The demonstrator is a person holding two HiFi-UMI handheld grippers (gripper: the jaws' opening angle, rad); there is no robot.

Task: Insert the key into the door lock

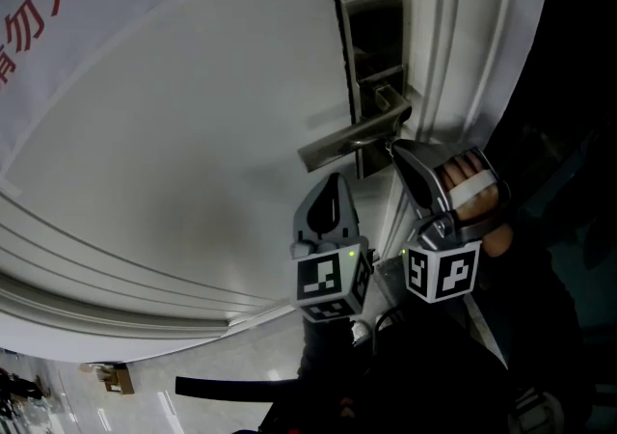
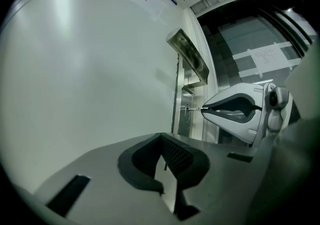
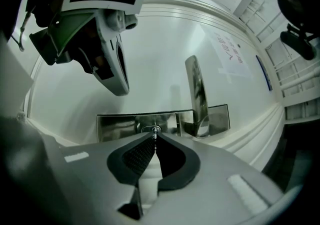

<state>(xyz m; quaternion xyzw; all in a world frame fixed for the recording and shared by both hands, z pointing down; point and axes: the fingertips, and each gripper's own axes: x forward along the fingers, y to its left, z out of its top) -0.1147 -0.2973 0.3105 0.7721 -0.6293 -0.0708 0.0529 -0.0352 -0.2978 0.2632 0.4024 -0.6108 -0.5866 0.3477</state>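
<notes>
While pinched between right fingers (image 3: 137, 155), thin silvery key (image 2: 196, 109) at lock (image 2: 187, 112); left fingers (image 2: 177, 154) together.

The door (image 1: 193, 133) is looked down on steeply from the head view, with the lock plate (image 1: 374, 51) and handle (image 1: 352, 140) at upper right. From the left gripper view, set further back, the door is faced slantwise and the right gripper (image 2: 202, 109) is taken in. The right gripper view is held close, square to the lock plate along the key (image 3: 155, 136). Plate and handle are shared by all three views.
</notes>
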